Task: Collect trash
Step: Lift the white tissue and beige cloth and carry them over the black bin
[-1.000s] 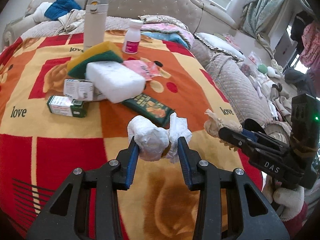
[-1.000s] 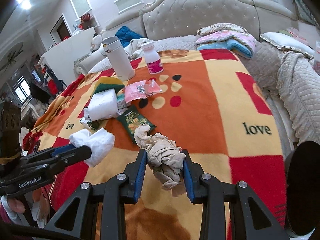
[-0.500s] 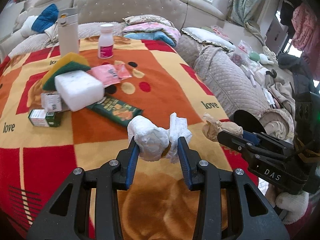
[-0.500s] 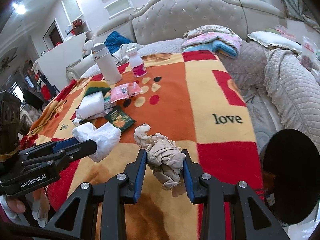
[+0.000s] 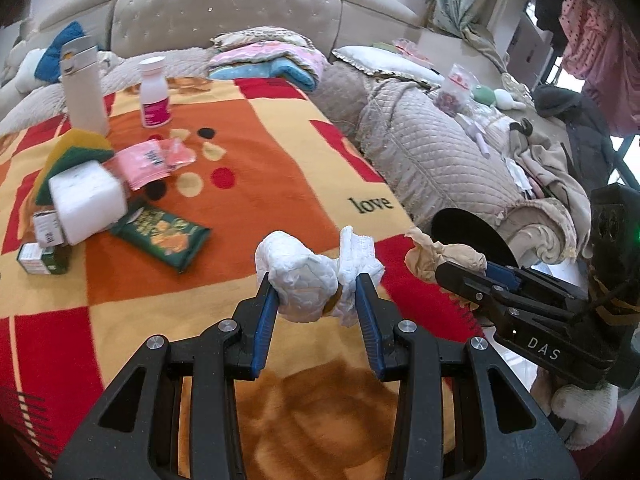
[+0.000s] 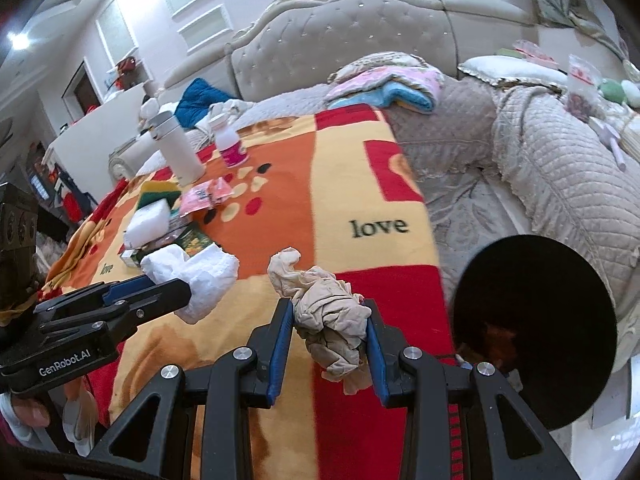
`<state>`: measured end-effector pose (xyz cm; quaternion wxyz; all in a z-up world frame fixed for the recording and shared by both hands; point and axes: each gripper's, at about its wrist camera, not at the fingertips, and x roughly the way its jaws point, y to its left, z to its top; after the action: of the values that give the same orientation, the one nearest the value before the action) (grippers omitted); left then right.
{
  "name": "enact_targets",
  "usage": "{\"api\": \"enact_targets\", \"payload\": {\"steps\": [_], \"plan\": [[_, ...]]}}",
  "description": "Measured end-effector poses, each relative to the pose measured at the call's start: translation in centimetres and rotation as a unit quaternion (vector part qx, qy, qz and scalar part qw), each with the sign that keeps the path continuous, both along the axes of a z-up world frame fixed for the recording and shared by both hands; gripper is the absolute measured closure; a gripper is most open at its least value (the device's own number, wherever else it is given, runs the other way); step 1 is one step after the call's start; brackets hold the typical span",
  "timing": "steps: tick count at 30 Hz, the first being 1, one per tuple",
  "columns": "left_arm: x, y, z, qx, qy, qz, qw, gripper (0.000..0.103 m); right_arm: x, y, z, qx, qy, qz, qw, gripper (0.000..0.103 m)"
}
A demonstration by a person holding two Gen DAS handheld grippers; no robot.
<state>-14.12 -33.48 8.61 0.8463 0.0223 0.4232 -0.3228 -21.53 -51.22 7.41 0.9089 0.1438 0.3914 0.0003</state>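
Observation:
My left gripper (image 5: 316, 300) is shut on a crumpled white tissue (image 5: 308, 276), held above the orange and red blanket (image 5: 260, 152). In the right wrist view the same left gripper (image 6: 160, 284) and white tissue (image 6: 200, 276) show at the left. My right gripper (image 6: 328, 320) is shut on a crumpled beige rag (image 6: 332, 316). From the left wrist view the right gripper (image 5: 460, 268) and beige rag (image 5: 436, 260) sit to the right, close to a round black bin (image 5: 468, 232). That black bin (image 6: 536, 320) opens just right of the blanket's edge.
On the blanket lie a green snack packet (image 5: 160, 236), a white sponge block (image 5: 86, 200), a yellow-green sponge (image 5: 68, 152), pink wrappers (image 5: 148, 164), small boxes (image 5: 40, 256), a white flask (image 5: 84, 88) and a pill bottle (image 5: 154, 92). A quilted sofa arm (image 5: 432, 152) stands right.
Both grippers have swung to the right with their loads still held. The clutter on the blanket has slid left in view, and the black bin has come into sight beside the right gripper.

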Motion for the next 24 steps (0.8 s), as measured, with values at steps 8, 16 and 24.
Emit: {"api": "enact_targets", "payload": {"steps": [8, 16, 24], "plan": [[-0.2, -3.4, 0.2, -0.009, 0.006, -0.028, 0.9995, 0.067, -1.2, -2.9, -0.2, -0.001, 0.004, -0.033, 0.999, 0.070], [-0.5, -7.7, 0.2, -0.015, 0.012, -0.062, 0.9979, 0.067, -2.5, -6.1, -0.8, 0.002, 0.009, -0.068, 0.998, 0.070], [-0.5, -11.4, -0.7, -0.013, 0.028, -0.084, 0.9960, 0.067, -3.7, -9.8, -1.7, 0.005, 0.019, -0.106, 0.994, 0.070]]}}
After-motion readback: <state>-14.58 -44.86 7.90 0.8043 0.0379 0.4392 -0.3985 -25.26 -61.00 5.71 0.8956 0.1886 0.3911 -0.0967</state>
